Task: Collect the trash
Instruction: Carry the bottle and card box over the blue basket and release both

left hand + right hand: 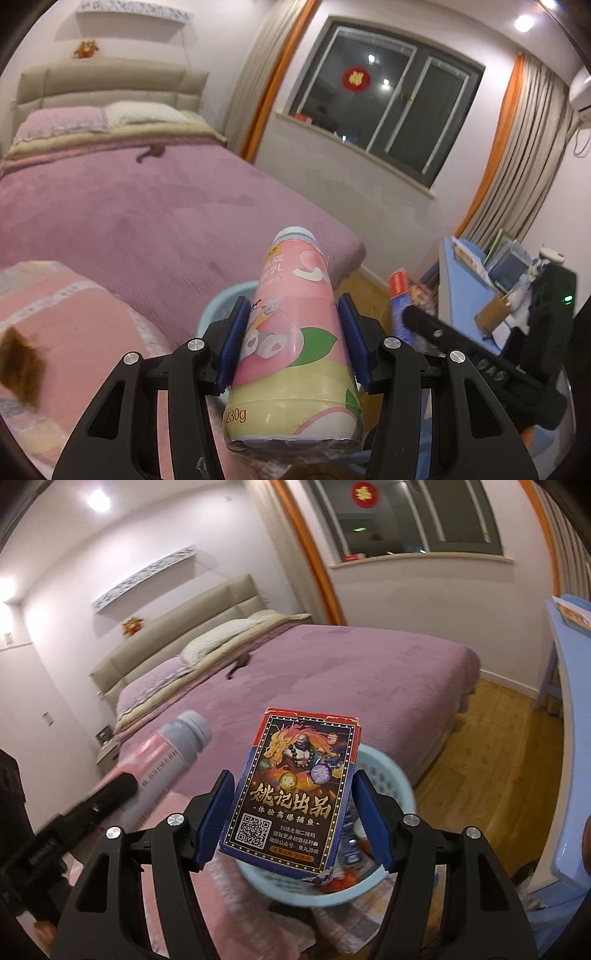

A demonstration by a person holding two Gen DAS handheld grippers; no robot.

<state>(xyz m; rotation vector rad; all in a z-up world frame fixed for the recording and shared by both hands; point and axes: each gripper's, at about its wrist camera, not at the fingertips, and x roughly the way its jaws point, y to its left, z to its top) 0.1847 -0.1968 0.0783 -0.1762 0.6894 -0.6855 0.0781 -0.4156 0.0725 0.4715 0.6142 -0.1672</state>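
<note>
My left gripper (293, 299) is shut on a pink yoghurt bottle (291, 332), both blue pads pressed against its sides and its pale cap pointing away. Behind the bottle shows part of a light blue basket (218, 308). My right gripper (292, 775) is shut on a dark playing-card box (295, 786), held upright above the same basket (399, 786), which holds some wrappers. In the right wrist view the bottle (173, 746) sits to the left in the left gripper's black finger (118, 786). The box (399, 284) also appears at the right of the left wrist view.
A purple-covered bed (166, 206) fills the space beyond, with a small dark item (151, 152) on it. A pink blanket (85, 325) with a brown scrap (20, 365) lies at the near left. A blue desk (465, 295) with books stands right, beside wooden floor (498, 731).
</note>
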